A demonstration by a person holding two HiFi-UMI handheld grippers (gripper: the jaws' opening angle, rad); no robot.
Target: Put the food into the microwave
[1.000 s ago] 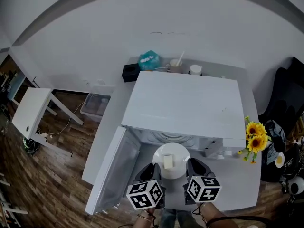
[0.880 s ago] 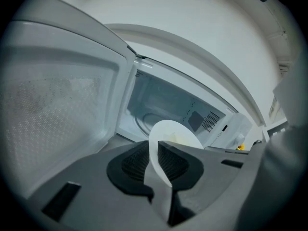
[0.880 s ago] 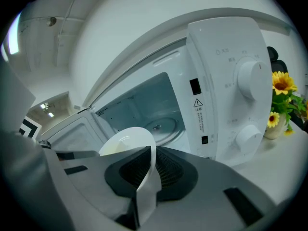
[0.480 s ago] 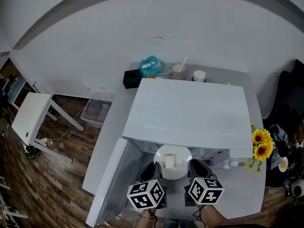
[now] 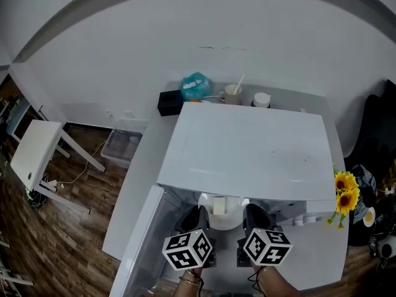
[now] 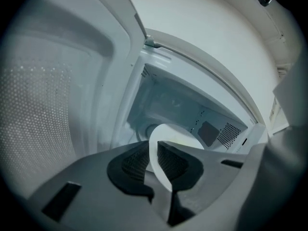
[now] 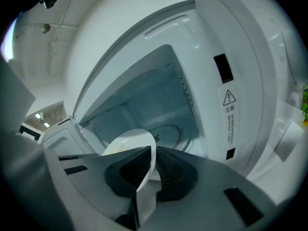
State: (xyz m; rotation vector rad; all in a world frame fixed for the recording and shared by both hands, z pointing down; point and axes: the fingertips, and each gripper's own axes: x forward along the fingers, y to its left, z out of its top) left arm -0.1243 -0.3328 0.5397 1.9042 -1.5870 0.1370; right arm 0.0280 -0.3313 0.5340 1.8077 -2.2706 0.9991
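In the head view we see a boxy white microwave (image 5: 247, 144) on a white desk (image 5: 139, 184), its door (image 5: 139, 252) swung open to the left. A round white plate (image 5: 223, 220) lies at the cavity mouth, half hidden under the microwave's top edge. It carries the food (image 5: 219, 206), a pale squarish block. The left claw (image 5: 193, 218) and the right claw (image 5: 255, 216) flank the plate.

In the left gripper view, the left claw's dark ribbed pads are clamped on the plate's thin, smooth rim. The door's dotted mesh fills the left side. We cannot make out the food here.

In the right gripper view, the right claw is closed on the opposite rim. A round turntable (image 7: 168, 131) lies on the cavity floor beyond.
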